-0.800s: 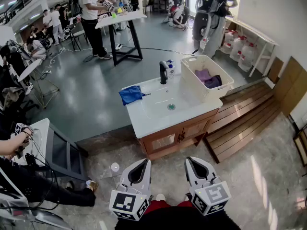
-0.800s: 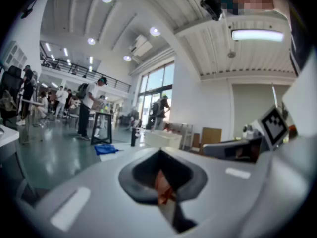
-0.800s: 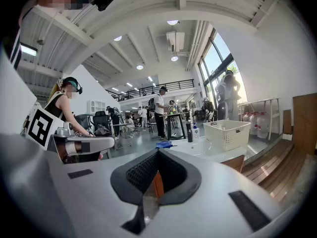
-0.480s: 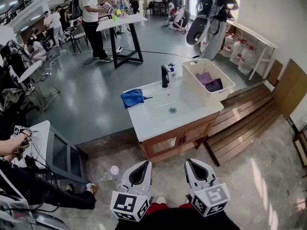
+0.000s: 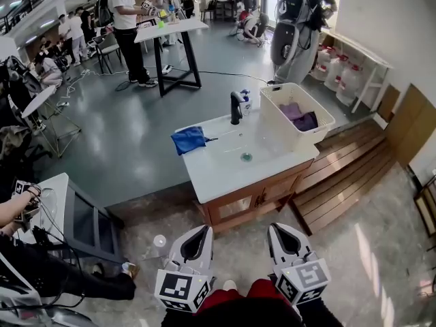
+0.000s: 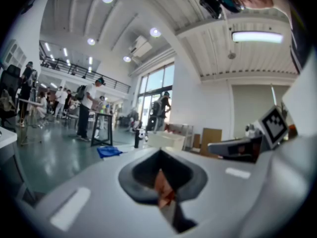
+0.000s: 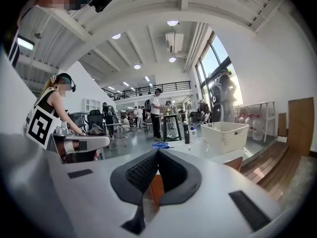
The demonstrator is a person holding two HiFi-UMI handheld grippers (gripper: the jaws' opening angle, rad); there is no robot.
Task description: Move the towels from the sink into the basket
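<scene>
Your blue towel lies crumpled on the white top of the sink, at the left edge of its basin and just left of the black faucet. The white basket stands on the right end of the sink top, with purple and dark towels lying inside it. A soap bottle stands just behind the faucet, and a wooden cabinet carries the sink from below. To the right of the sink runs wooden decking; beyond it spreads a grey floor, where people stand at a black-legged table well away from the sink. You hold the left gripper and the right gripper side by side on the near side of the sink, well apart from it, both low over the pale floor and pointing toward the cabinet. Each has its jaws pressed together with nothing between them.
</scene>
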